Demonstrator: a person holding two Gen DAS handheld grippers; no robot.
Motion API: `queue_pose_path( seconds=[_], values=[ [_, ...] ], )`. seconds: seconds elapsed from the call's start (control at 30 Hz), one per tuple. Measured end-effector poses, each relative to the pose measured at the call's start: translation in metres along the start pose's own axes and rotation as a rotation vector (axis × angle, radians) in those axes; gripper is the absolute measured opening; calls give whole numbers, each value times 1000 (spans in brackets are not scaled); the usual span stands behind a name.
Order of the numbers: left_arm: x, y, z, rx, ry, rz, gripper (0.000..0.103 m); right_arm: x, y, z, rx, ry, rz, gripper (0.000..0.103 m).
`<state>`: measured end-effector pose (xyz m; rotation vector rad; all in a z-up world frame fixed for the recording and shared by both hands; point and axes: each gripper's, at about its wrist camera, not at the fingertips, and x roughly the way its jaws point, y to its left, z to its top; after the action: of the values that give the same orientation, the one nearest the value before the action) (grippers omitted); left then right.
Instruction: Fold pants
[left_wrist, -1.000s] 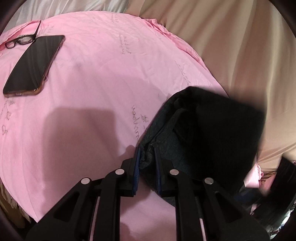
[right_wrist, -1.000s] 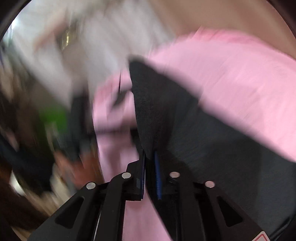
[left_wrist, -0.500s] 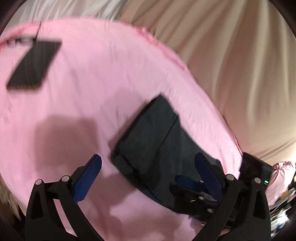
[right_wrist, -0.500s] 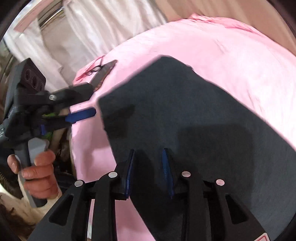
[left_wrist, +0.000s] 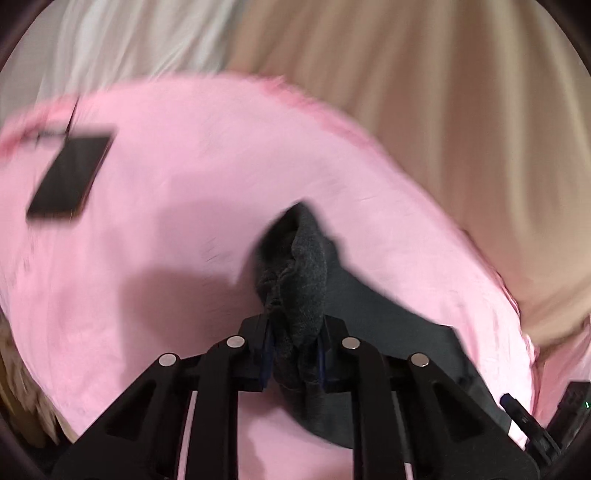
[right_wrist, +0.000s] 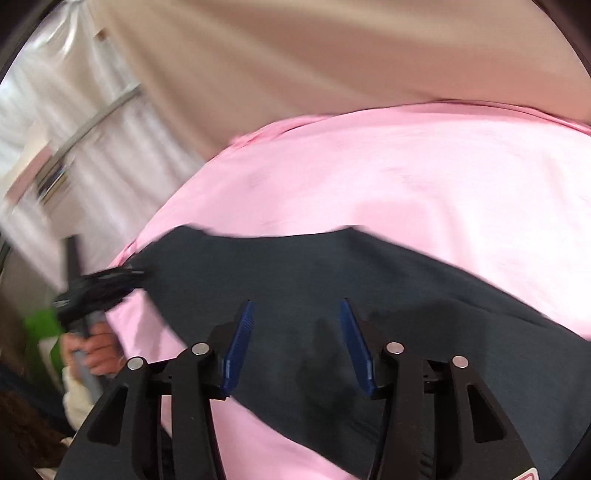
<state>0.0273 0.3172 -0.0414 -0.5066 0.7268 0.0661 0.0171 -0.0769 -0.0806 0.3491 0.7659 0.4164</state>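
At the far left, a flat black rectangular phone (left_wrist: 70, 177) lies on the pink sheet-covered bed (left_wrist: 184, 206), well apart from the work. The left gripper (left_wrist: 295, 354) has its fingers closing on a bunched edge of the dark grey knit pants (left_wrist: 308, 280); that thick wad could slip free or drag the fold crooked. The right gripper (right_wrist: 295, 343) is opening, fingers apart above the spread pants with nothing pinched, so that side could shift.

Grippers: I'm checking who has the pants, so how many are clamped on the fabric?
1. The left gripper pinches a bunched edge of the dark pants. The right gripper is opening, its pads clear above the flat cloth.
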Motion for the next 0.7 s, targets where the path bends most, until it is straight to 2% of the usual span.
queue_pose_path(
  seconds=[0.13, 0.2, 0.27, 0.33, 0.43, 0.5, 0.6, 0.63, 0.7],
  values=[
    [-34, -91, -6, 196, -70, -85, 16, -45, -54, -11, 105, -69, -30, 49],
    [-51, -143, -20, 306, -93, -149, 16, -67, -73, -16, 132, -116, -42, 49],
    [-62, -199, -40, 416, -94, -223, 16, -89, -91, -20, 155, -157, -47, 49],
    [-65, -239, -61, 489, -74, -287, 16, -107, -103, -26, 173, -186, -50, 50],
    [-49, -298, -110, 596, 30, -370, 17, -131, -127, -43, 194, -199, -70, 54],
    [-19, -329, -156, 677, 151, -383, 24, -143, -143, -57, 213, -198, -82, 54],
    [21, -345, -209, 739, 336, -342, 43, -153, -163, -74, 261, -191, -97, 54],
    [24, -342, -223, 742, 394, -360, 44, -158, -170, -81, 282, -194, -95, 54],
    [19, -336, -229, 756, 381, -351, 47, -162, -176, -89, 303, -196, -60, 54]
  ],
)
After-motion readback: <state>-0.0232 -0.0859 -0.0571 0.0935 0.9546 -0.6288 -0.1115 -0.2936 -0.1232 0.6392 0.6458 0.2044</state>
